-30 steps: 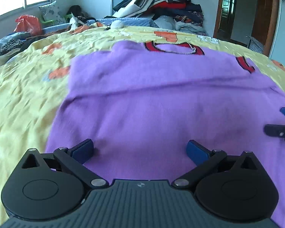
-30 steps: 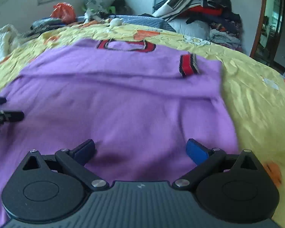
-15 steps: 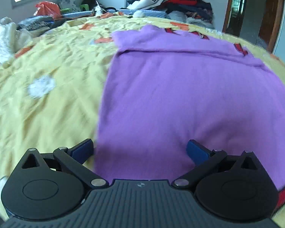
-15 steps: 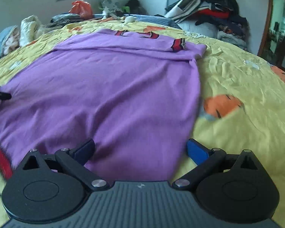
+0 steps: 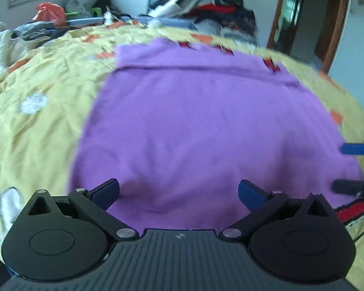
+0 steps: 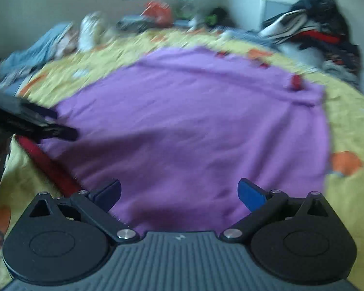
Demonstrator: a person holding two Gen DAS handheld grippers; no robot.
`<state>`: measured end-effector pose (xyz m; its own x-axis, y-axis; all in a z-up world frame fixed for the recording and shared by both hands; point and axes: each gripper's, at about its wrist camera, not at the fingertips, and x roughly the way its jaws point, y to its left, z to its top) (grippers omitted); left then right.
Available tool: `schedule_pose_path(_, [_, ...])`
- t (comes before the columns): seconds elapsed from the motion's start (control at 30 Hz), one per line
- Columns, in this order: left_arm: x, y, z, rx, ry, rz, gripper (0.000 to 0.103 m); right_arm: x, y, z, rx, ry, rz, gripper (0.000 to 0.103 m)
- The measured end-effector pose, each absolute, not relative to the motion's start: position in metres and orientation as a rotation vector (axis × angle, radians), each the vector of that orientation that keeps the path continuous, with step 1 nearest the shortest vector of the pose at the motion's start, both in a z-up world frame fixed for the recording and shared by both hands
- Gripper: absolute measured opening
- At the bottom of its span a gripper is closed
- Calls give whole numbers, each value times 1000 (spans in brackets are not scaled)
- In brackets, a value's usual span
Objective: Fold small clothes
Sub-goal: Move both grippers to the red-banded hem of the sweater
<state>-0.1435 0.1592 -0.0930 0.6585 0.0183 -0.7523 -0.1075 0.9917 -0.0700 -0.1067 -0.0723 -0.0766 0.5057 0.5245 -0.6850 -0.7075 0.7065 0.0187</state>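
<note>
Purple and soft, the small shirt (image 5: 206, 126) lies flat on the yellow bed sheet (image 5: 36, 126), its top part with the red trim already turned over into a band at the far end. The left gripper (image 5: 179, 190) and the right gripper (image 6: 179, 190) hover at the near red hem (image 6: 48, 162), jaws spread wide and holding nothing. I judge that one fold is done; the hem is not yet grasped, so the main folds remain.
</note>
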Motion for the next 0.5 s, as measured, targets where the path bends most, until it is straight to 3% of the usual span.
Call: schedule_pose_path(0.5, [-176,159,-104,-73,852,135,103,-125,-149,-81,-335,756,771,103])
